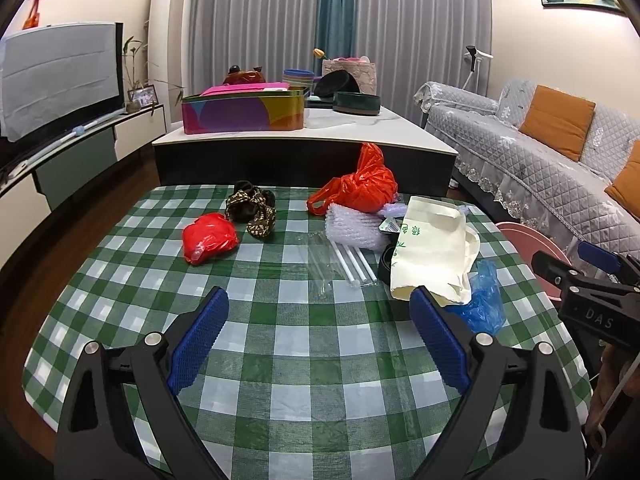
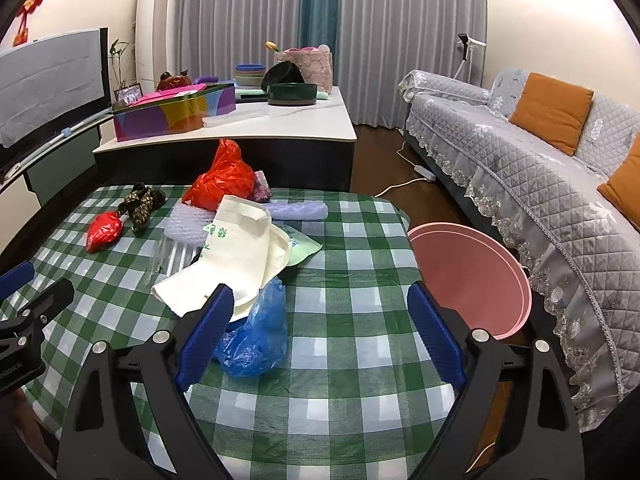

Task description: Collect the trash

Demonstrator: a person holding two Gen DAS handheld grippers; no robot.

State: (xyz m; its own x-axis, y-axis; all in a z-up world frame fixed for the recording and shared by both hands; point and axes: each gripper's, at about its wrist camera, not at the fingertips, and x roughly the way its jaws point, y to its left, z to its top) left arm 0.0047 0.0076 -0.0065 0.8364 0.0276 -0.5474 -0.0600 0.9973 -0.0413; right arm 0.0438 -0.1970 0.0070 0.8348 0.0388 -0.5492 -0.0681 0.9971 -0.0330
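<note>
Table (image 1: pixel 304 360) stood in foreground, coffee table (image 1: pixel 360 128) behind it, sofa (image 1: pixel 560 152) to right. Basin (image 2: pixel 472 272) sat on floor just beside table's right edge, between table and sofa. On table, far side: crumpled bag (image 1: pixel 208 238) at left, patterned bundle (image 1: pixel 252 210) just behind it, knotted bag (image 1: pixel 360 186) further right. Bubble wrap (image 1: pixel 354 226) lay before knotted bag, straws (image 1: pixel 352 262) before wrap. Tote bag (image 1: pixel 430 252) lay right of straws (partly over thin bag (image 2: pixel 256 332), nearest right gripper (image 2: pixel 320 334)). Left gripper (image 1: pixel 319 338) hung over table's near middle.
</note>
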